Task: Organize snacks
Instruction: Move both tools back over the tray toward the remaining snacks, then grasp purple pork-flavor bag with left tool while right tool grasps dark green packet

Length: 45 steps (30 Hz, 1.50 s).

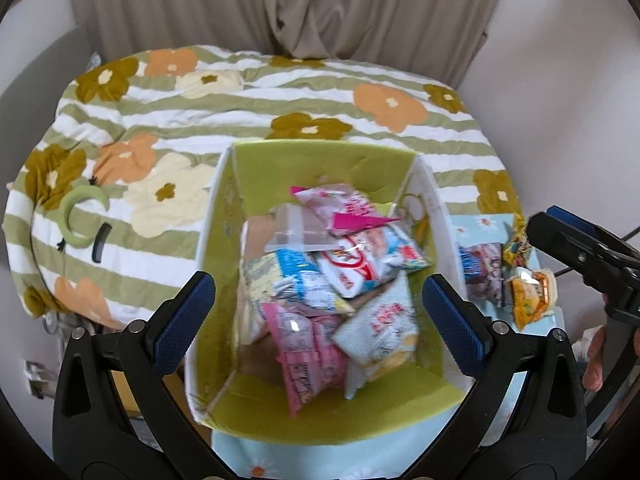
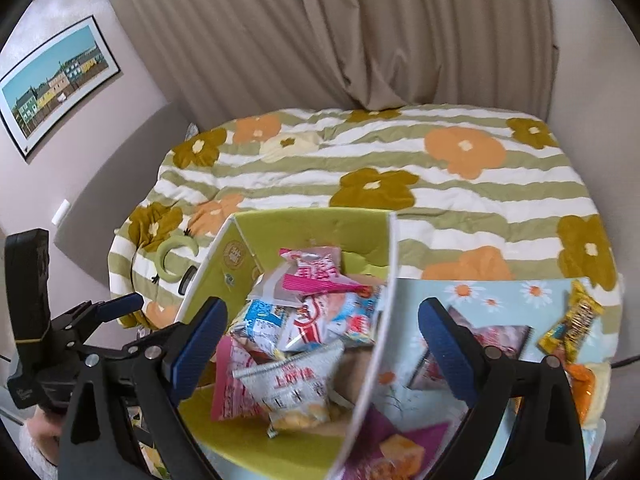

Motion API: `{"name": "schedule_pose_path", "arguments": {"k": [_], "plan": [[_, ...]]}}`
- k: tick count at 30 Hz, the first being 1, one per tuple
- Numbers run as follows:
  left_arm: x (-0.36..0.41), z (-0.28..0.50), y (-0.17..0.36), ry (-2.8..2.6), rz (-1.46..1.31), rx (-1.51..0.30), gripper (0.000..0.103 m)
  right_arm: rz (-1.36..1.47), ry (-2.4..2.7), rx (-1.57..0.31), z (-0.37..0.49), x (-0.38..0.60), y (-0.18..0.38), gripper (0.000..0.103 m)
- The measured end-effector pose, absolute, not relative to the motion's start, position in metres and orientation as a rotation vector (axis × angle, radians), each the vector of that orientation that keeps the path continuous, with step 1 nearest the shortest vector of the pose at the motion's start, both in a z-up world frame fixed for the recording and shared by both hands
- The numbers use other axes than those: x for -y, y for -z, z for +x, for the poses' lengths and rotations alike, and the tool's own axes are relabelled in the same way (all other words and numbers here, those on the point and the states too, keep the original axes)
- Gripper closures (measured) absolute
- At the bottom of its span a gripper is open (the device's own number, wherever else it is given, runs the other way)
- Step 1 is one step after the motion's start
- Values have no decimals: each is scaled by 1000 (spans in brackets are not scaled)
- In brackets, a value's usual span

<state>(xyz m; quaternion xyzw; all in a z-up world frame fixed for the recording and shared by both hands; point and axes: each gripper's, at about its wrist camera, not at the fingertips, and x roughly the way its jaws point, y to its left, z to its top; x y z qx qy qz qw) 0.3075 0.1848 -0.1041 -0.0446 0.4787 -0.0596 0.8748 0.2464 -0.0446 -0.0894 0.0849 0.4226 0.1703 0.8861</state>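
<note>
A green-lined cardboard box [image 1: 320, 160] stands open on a light blue daisy cloth and holds several snack packets [image 1: 328, 272]. It also shows in the right wrist view [image 2: 304, 224] with the packets [image 2: 296, 340] inside. My left gripper [image 1: 320, 320] is open and empty above the box. My right gripper [image 2: 320, 352] is open and empty over the box's right wall [image 2: 380, 328]. Loose packets lie right of the box: a dark pink packet [image 2: 496, 336], a yellow wrapper [image 2: 572, 324], an orange packet [image 1: 528, 296] and a purple packet [image 2: 400, 452].
A bed with a striped floral quilt [image 1: 280, 100] lies behind the box. A green crescent toy [image 1: 80, 216] rests on it. Beige curtains [image 2: 340, 40] hang behind. A framed picture [image 2: 56, 80] hangs on the left wall.
</note>
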Motion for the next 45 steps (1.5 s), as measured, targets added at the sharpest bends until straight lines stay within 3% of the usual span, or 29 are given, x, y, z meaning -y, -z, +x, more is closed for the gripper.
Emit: {"name": "schedule_pose_path", "arguments": {"k": [8, 17, 29, 45], "plan": [[-128, 273, 87, 125, -91, -948, 0, 159, -288, -834, 202, 112, 75, 8], [-47, 213, 104, 60, -141, -943, 0, 151, -290, -863, 160, 195, 95, 8], [30, 148, 180, -94, -97, -969, 0, 67, -350, -954, 127, 244, 153, 8], [54, 158, 296, -119, 182, -975, 0, 199, -294, -1049, 127, 216, 272, 8]]}}
